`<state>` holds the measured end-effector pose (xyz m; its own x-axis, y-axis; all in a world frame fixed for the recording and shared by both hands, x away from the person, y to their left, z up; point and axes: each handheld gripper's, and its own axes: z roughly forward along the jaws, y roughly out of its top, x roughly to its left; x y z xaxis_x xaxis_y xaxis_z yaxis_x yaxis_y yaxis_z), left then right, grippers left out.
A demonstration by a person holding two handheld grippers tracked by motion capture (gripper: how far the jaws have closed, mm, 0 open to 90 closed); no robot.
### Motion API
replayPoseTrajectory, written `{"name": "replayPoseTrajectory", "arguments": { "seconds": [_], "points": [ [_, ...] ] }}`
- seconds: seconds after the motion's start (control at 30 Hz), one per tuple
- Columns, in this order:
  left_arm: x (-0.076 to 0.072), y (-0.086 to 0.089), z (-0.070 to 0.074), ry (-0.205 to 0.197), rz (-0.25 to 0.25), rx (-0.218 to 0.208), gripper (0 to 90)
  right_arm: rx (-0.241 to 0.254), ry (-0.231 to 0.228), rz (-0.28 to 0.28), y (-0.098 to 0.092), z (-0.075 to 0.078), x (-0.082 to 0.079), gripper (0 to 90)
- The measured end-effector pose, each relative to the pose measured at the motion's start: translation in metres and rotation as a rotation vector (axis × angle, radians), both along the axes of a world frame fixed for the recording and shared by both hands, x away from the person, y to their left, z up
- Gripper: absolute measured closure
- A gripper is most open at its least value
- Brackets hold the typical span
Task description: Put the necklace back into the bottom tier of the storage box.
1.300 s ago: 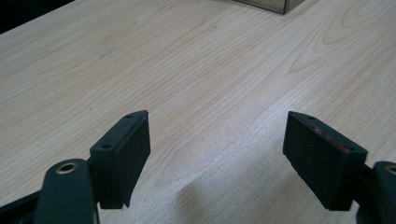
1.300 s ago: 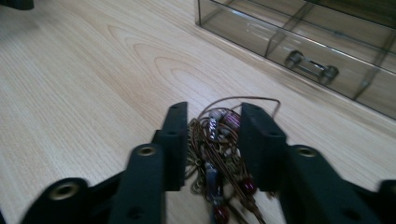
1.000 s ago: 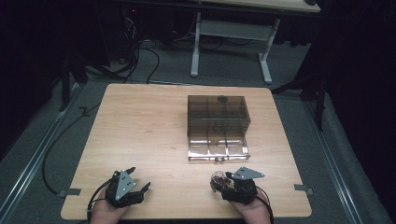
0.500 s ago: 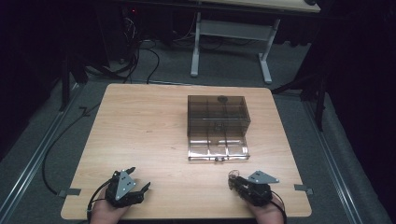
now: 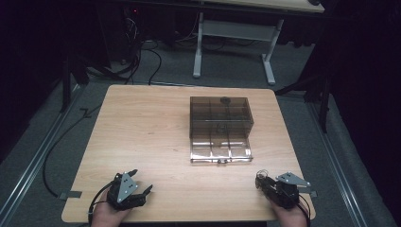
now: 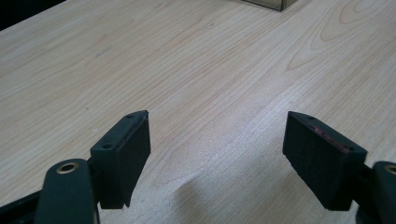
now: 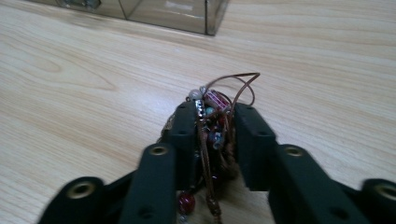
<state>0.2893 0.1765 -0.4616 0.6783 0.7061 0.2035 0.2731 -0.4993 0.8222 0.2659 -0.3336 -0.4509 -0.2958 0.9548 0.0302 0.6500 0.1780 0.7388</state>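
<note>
Clamped between the jaws of my right gripper (image 7: 212, 123) is a tangle of beads on a brown cord (image 7: 215, 122); the jaws have just been easing a little wider, yet the pads press on the bundle from both sides. From the right gripper view I can pick out a pale bead, a pinkish patterned one and a dark red bead hanging low, with a loop of cord arching above the jaw tips. From the high view that same bundle is just a small dark knot at the front of my right gripper (image 5: 263, 180), held at the near right part of the counter (image 5: 151, 123), well apart from the smoky clear plastic box (image 5: 220, 127) at the middle.

That high view lays out the box whole: a lidded case with dividers and a flat tray part in front. The right gripper view catches just its near bottom corner (image 7: 205, 18).

Over on the near left, my left gripper (image 5: 137, 189) holds its jaws wide apart, and the left gripper view shows bare wood grain between its pads (image 6: 125, 154), with a corner of the box (image 6: 273, 3) at the top edge.
</note>
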Motion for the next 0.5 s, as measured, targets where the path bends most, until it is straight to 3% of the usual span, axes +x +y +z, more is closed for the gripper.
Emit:
{"name": "replayPoseTrajectory", "arguments": {
  "seconds": [0.17, 0.37, 0.5],
  "points": [
    [0.000, 0.000, 0.000, 0.001, -0.010, 0.002, 23.7, -0.005, 0.026, 0.020, 0.005, 0.008, 0.004, 54.3],
    [-0.001, 0.000, 0.000, 0.000, -0.027, 0.006, 24.0, -0.022, 0.139, 0.025, 0.004, 0.015, 0.011, 44.2],
    [0.000, -0.001, 0.000, 0.009, -0.036, 0.009, 24.1, -0.006, 0.223, 0.019, 0.002, 0.021, 0.019, 40.7]
  ]
}}
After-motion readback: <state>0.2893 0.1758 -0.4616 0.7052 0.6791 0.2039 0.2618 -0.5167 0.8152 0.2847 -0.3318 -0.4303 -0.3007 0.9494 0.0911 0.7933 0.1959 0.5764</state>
